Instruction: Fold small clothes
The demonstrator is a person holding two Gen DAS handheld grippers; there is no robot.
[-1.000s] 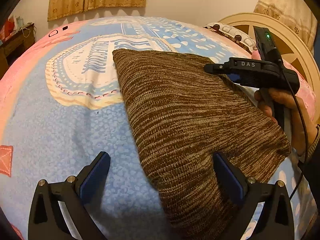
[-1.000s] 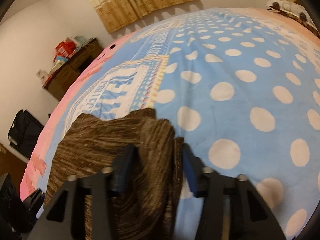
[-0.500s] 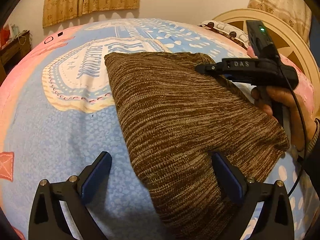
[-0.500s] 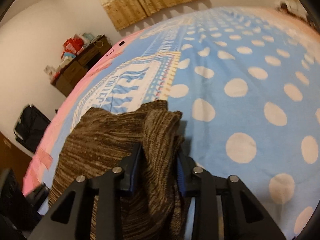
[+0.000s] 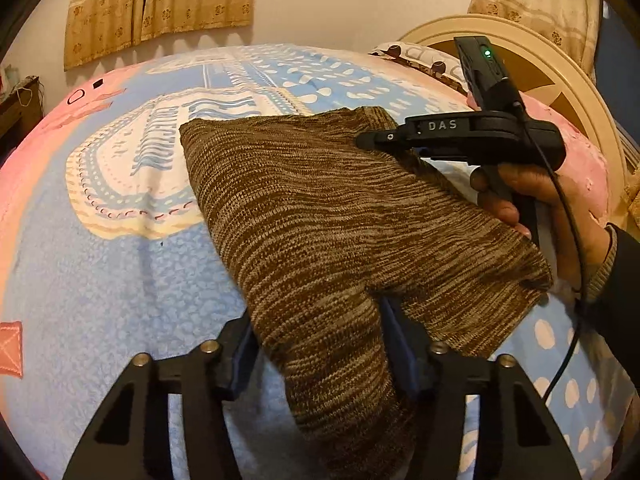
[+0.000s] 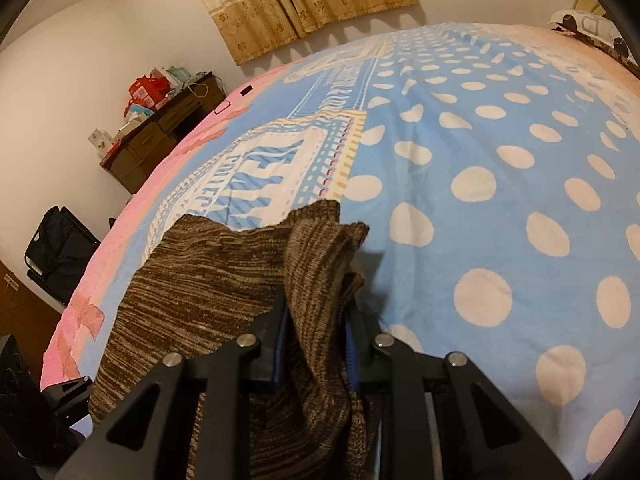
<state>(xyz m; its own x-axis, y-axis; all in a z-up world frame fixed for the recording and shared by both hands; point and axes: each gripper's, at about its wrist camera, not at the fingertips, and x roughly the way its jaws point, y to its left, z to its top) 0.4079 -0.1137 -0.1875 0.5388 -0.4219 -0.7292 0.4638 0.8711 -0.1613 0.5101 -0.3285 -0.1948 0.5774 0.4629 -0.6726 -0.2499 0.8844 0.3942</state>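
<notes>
While spread on the bed: a brown marled knit garment [image 5: 340, 224] lies across the blue polka-dot bedspread [image 5: 120, 280], one end lifted at each gripper
Garment look: ribbed brown-and-tan yarn, bunched into folds where it is pinched
Left gripper [image 5: 316, 344]: low in its own view, pads pinching the near end of the knit
Right gripper [image 6: 316, 344]: pads pressed tight on a gathered fold [image 6: 320, 264]
Hand [image 5: 560, 216]: wrapped round the right tool's handle, dark sleeve [image 5: 616, 280] at the wrist
Left view only: cream headboard [image 5: 560, 72], patterned pillow [image 5: 424, 60], green light on the tool
Right view only: dark wooden dresser [image 6: 160, 136] with clutter, black bag [image 6: 60, 248] by the wall
</notes>
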